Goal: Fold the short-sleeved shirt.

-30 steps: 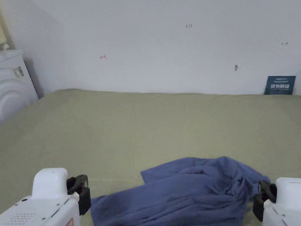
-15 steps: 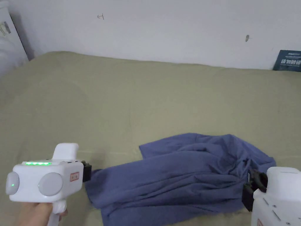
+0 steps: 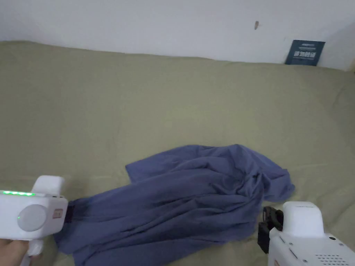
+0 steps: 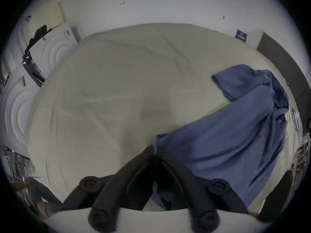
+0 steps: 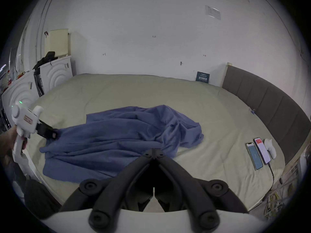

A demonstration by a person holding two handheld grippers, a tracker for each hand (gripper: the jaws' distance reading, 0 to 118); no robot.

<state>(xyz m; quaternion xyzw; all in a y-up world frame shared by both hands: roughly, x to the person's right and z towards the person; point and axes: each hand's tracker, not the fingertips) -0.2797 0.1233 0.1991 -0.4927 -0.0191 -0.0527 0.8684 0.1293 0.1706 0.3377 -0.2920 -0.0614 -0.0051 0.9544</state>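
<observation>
A crumpled blue short-sleeved shirt (image 3: 180, 204) lies on the olive bed sheet (image 3: 138, 104). My left gripper (image 3: 69, 213) is at the shirt's left end. In the left gripper view the jaws of the left gripper (image 4: 155, 150) are shut on a fold of the shirt (image 4: 227, 144), which runs off to the right. The right gripper view shows that left gripper (image 5: 50, 132) pinching the shirt (image 5: 117, 135) at its left edge. My right gripper (image 3: 266, 227) hovers just off the shirt's near right edge; the right gripper (image 5: 154, 150) is shut with nothing between its jaws.
Two phones (image 5: 258, 153) and a small white object (image 5: 270, 148) lie on the bed's right side, beside a dark grey headboard (image 5: 269, 102). White machines (image 5: 55, 73) stand off the left end. A blue sign (image 3: 305, 52) leans on the far wall.
The head camera has tipped down and swung right. My left gripper turned, reached the shirt's left edge and shut on it; that end is now drawn out leftward. The right gripper stays near the right edge.
</observation>
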